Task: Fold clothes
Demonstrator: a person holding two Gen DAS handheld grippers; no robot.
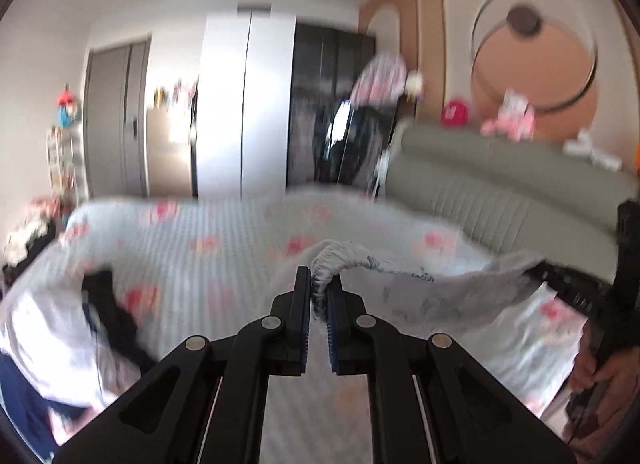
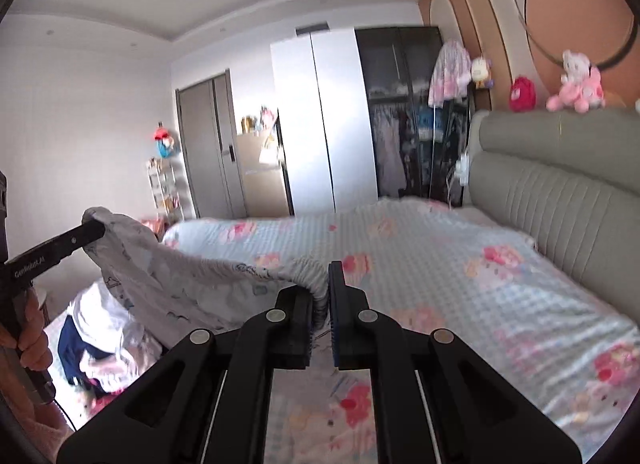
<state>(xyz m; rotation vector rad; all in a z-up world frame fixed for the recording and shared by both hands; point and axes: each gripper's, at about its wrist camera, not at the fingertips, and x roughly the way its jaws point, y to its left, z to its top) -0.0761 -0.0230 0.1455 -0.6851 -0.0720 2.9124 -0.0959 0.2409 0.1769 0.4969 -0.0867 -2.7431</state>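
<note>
Garment between both grippers' fingers

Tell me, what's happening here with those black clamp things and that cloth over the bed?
A person is folding laundry with a handheld gripper in each hand. The left gripper and the right gripper are each clamped on the gathered edge of a pale printed garment, holding it stretched in the air above the bed. More clothes lie in a heap at the bed's near corner. No fold is visible in it yet.
</note>
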